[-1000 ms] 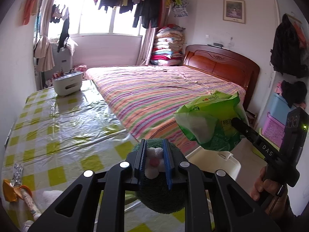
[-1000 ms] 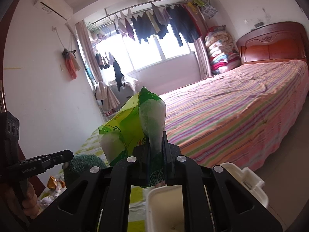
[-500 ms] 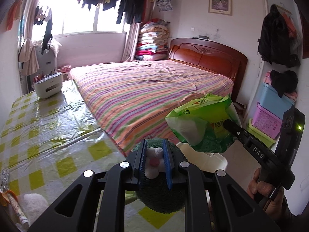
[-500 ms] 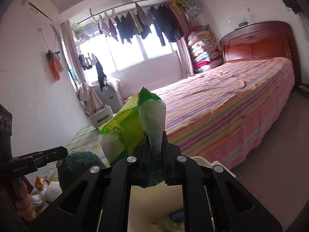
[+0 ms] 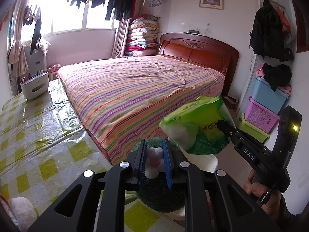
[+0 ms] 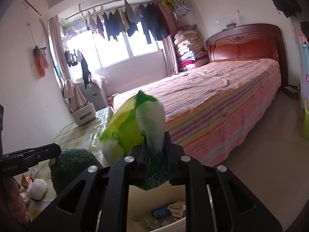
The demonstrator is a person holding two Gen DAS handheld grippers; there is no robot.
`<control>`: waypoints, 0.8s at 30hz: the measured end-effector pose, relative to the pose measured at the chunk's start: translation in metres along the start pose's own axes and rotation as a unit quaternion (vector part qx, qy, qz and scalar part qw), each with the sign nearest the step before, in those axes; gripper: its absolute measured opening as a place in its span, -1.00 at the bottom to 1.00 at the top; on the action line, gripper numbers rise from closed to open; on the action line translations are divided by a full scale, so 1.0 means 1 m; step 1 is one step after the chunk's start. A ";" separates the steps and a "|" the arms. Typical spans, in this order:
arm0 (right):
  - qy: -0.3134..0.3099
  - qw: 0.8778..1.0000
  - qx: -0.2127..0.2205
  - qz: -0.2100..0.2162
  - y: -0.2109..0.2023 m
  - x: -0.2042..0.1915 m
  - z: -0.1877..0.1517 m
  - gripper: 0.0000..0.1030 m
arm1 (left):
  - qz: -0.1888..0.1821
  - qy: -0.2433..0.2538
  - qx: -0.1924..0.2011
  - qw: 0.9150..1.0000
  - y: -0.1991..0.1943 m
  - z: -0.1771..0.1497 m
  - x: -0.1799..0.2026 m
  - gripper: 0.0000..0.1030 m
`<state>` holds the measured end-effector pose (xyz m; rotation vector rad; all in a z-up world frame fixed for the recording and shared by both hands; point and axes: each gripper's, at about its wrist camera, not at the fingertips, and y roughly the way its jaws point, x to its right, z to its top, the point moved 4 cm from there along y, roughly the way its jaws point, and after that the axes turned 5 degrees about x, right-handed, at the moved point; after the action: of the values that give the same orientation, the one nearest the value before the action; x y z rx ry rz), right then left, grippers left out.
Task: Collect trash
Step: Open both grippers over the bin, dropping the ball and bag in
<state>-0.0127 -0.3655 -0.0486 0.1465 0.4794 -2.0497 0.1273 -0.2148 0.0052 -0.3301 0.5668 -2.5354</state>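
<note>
Left tool (image 5: 154,161): its blue pads are clamped narrowly on a dark green plush toy (image 5: 160,197) with a white flower patch, carried over the near edge of the table (image 5: 38,116), which wears a yellow-checked plastic cover.

Right tool (image 6: 155,154): its jaws have just been opening and now stand slightly apart, with a green tissue-pack wrapper (image 6: 133,127) between them; the wrapper's lower end hangs directly above the white trash bin (image 6: 209,193). Whether the pads press on it cannot be told.

The bin sits on the floor between table and striped bed (image 6: 222,100); it contains paper scraps and a blue wrapper (image 6: 161,211).
</note>
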 end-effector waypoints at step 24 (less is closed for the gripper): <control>0.031 0.999 0.038 -0.007 -0.020 0.003 0.007 0.32 | -0.006 0.015 -0.024 1.000 0.030 -0.009 0.019 -0.34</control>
<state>-0.0309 -0.3618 -0.0370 0.2540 0.4428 -2.0829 0.1213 -0.2448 -0.0142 -0.3144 0.6397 -2.5446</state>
